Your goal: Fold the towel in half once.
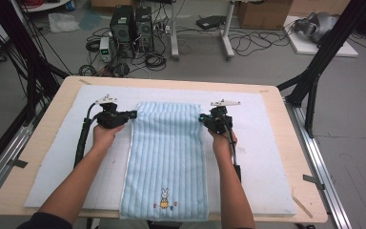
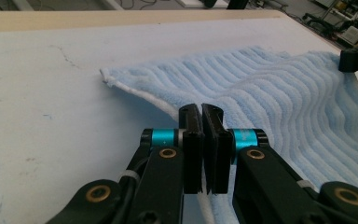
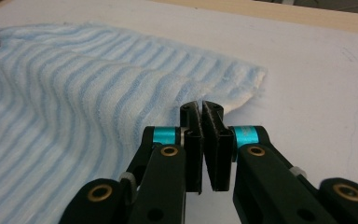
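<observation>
light-blue striped towel (image 1: 166, 152), embroidered rabbit motif (image 1: 164, 198), no legible writing; left gripper (image 1: 132, 114) and right gripper (image 1: 202, 118) each clamped on a towel edge.

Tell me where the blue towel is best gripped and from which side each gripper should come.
Grip the striped blue towel by its two long side edges near the far end, left gripper coming from the left, right gripper from the right. It lies flat and lengthwise on the white mat, so only its thin hems give the jaws something to pinch. Both grippers look shut on those edges there.
</observation>
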`<action>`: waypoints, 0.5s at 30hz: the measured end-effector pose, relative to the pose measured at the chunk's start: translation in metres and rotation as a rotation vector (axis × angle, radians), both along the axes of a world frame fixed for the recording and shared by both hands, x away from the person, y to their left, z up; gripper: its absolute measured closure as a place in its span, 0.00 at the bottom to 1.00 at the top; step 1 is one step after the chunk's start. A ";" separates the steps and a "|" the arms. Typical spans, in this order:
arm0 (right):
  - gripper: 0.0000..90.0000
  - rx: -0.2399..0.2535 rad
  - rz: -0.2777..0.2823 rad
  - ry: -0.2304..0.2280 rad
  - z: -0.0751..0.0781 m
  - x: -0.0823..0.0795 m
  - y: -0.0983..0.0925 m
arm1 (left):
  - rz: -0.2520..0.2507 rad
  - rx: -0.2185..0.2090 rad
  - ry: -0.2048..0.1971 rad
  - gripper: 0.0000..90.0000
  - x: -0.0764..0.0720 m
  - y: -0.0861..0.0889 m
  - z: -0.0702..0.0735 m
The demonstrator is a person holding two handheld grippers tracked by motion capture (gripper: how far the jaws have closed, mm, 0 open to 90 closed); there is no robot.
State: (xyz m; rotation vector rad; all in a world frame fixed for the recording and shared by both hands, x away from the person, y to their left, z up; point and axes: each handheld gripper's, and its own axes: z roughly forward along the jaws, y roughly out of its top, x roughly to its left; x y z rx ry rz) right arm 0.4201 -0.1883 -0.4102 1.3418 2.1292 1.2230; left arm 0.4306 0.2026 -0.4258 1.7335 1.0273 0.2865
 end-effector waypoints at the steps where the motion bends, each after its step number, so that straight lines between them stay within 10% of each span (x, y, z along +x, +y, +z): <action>1: 0.97 0.001 0.008 0.002 0.001 -0.003 -0.001 | -0.011 0.007 0.001 0.96 -0.003 0.000 0.001; 15: 0.96 0.112 0.093 -0.012 0.013 -0.048 -0.014 | -0.073 -0.015 -0.061 0.96 -0.048 0.009 0.017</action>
